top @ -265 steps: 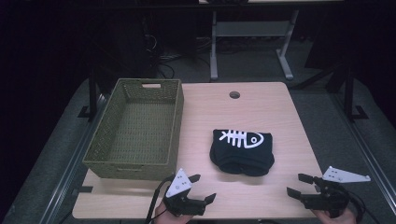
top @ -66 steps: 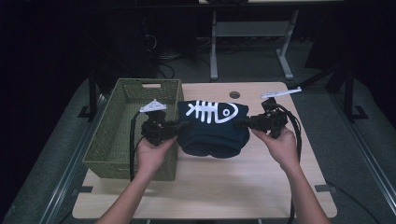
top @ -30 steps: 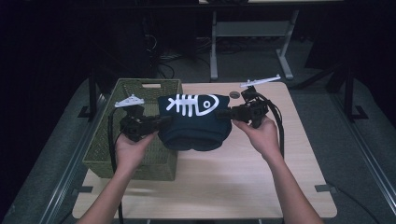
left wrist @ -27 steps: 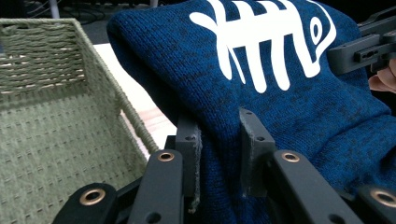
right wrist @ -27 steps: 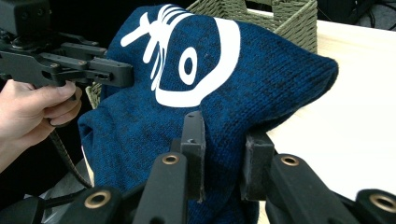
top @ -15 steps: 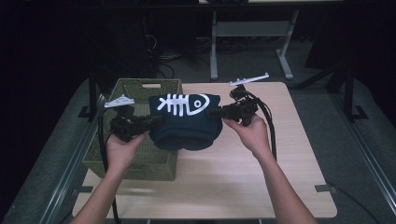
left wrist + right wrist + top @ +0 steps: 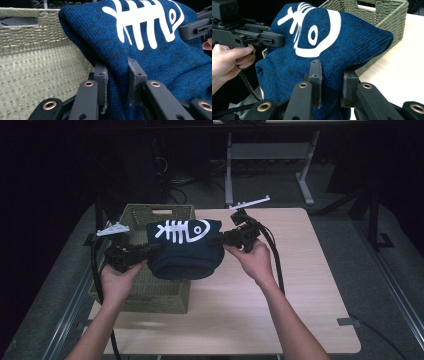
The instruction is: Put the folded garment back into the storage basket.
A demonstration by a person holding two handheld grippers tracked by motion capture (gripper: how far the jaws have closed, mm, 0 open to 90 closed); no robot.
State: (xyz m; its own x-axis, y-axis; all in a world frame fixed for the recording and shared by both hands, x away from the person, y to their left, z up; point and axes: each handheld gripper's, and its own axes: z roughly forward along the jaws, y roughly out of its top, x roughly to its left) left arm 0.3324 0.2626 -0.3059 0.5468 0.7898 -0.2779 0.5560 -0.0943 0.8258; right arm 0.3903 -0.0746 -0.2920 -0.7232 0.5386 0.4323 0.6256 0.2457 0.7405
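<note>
A folded dark blue knit garment with a white fish skeleton print hangs in the air between both grippers, partly over the green woven basket. My left gripper is shut on its left edge, and in the left gripper view the knit is pinched between the jaws. My right gripper is shut on the right edge; the right gripper view has the cloth between the jaws, with the other hand and its gripper at far left.
The basket stands on the left part of the light wooden table. Its inside lies under the garment's left side. Table legs and cables stand on the dark floor behind the table.
Both grippers have carried the garment leftward, from over the table's middle to partly above the basket. The grips are unchanged.
</note>
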